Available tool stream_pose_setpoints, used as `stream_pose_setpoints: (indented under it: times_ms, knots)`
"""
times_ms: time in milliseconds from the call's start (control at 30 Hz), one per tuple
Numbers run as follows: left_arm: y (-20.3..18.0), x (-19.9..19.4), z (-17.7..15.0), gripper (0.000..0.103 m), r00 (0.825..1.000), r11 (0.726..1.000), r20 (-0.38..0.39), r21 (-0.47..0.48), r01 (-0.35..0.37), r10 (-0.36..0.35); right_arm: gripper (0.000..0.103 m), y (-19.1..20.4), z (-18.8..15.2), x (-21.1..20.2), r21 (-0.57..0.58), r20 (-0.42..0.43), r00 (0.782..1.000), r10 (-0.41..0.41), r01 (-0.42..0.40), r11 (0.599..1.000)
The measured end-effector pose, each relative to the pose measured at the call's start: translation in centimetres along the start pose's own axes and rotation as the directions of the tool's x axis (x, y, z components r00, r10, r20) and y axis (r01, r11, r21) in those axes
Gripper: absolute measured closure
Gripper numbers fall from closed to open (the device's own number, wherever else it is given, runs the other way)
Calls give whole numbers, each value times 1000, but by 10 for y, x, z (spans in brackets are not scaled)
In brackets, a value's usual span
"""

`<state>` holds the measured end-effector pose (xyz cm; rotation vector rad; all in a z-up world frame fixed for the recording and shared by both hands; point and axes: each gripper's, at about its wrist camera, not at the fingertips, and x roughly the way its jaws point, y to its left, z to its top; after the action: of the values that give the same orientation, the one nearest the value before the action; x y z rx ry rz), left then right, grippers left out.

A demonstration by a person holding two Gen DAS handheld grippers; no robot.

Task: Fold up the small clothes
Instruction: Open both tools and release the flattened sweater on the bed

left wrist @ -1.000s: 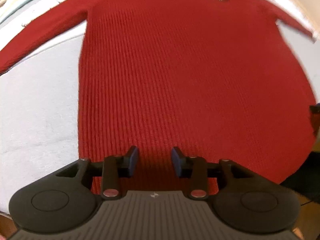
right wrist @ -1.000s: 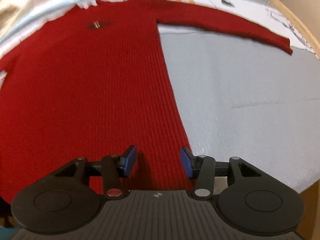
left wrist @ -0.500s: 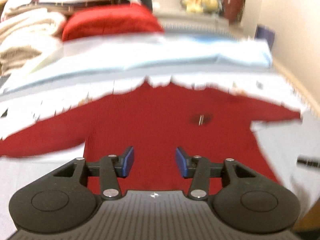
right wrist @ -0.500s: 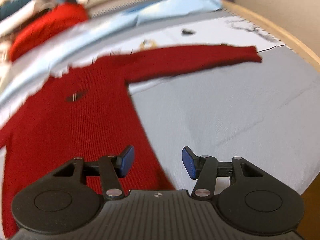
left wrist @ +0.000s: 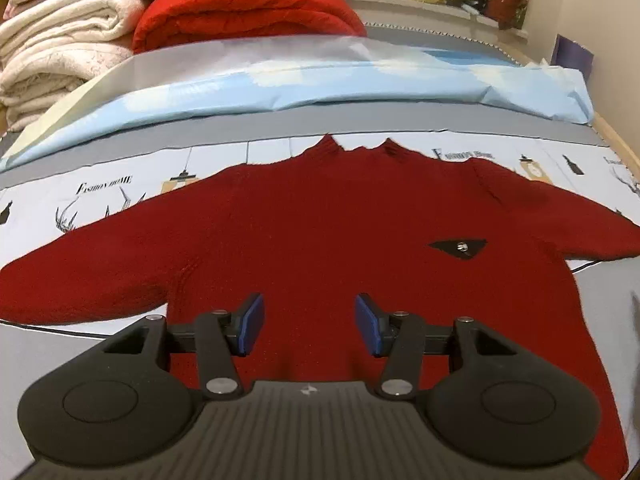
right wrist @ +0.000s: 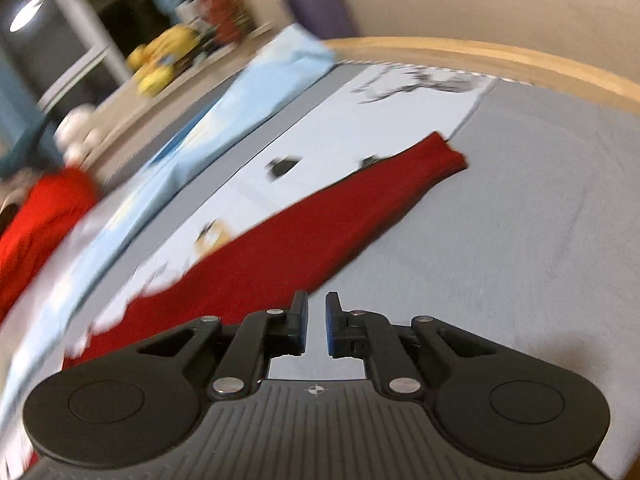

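A dark red knit sweater (left wrist: 320, 240) lies flat on the bed, collar at the far side, both sleeves spread out sideways, a small black patch (left wrist: 458, 246) on its chest. My left gripper (left wrist: 309, 328) is open and empty, held above the sweater's lower body. In the blurred right wrist view the sweater's right sleeve (right wrist: 320, 236) runs diagonally to its cuff (right wrist: 444, 156). My right gripper (right wrist: 317, 328) hovers just by the sleeve's near edge with its jaws nearly closed, a narrow gap between the pads, holding nothing.
A grey and white printed bed sheet (left wrist: 100, 344) lies under the sweater. A light blue duvet (left wrist: 320, 80), a folded red blanket (left wrist: 248, 8) and stacked cream blankets (left wrist: 60, 40) sit at the far end. A wooden bed edge (right wrist: 500, 60) runs along the right.
Both grippers lifted and tilted up from the sweater's hem. The right one swung right toward the sleeve and its jaws closed almost fully. The left one stayed open.
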<state>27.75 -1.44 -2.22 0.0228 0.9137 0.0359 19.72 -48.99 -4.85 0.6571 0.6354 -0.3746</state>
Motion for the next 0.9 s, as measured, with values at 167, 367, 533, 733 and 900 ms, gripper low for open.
stream_pose_setpoints:
  times_ms: [167,367,533,733,900]
  knots:
    - [18,25,5,47,997,999,-76,-41,-6,3,62,-31,-1,60,171,-22,1000,-8,12,985]
    - [29,42,5,47,994,999,-112,-42,-1,-4,53,-44,20,104,273,43,999,-33,20,962]
    - [32,48,2,46,992,1000,-128,-28,1,-5,53,-56,19,135,353,39,998,-39,23,935]
    - [40,58,-3,46,988,999,-155,-42,-8,1,62,-50,22,147,350,91,995,-49,14,937]
    - [43,63,-5,46,986,999,-168,-46,-14,6,88,-52,20,155,375,94,994,-64,25,927]
